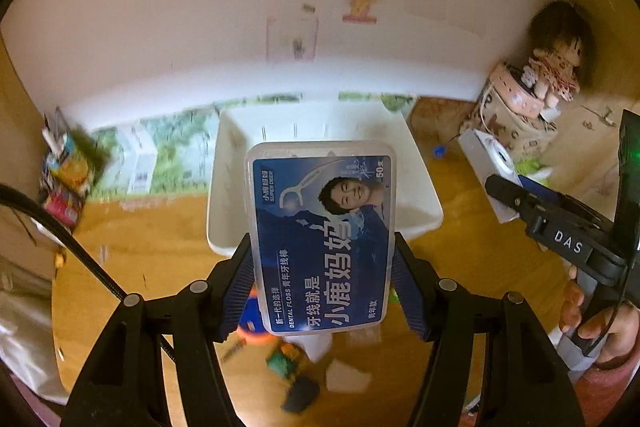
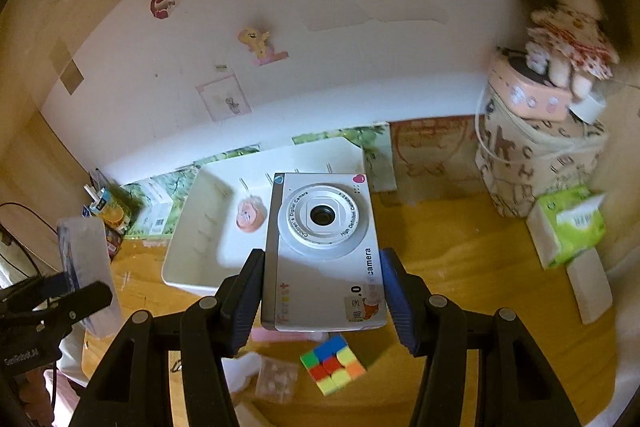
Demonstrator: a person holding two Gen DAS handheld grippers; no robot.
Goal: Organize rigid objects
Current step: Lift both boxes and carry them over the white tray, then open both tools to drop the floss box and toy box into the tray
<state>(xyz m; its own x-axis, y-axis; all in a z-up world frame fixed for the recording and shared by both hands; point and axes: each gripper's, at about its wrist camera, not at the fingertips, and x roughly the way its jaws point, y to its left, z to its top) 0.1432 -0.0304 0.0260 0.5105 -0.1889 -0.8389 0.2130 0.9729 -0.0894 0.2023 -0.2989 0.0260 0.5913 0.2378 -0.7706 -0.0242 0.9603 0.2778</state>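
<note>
While above the white bin: left gripper pinches floss box | right gripper pinches toy camera

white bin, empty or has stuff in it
Not empty: the white bin holds one small pink round item; the rest of its visible floor is bare.

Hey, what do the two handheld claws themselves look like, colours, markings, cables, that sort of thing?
Both are black plastic frames with round silver pivot pins. The left claw and right claw carry ribbed dark blue pads. Seen from the left wrist view, the right one bears white DAS lettering and a green light. A black braided cable trails beside the left one.
</note>
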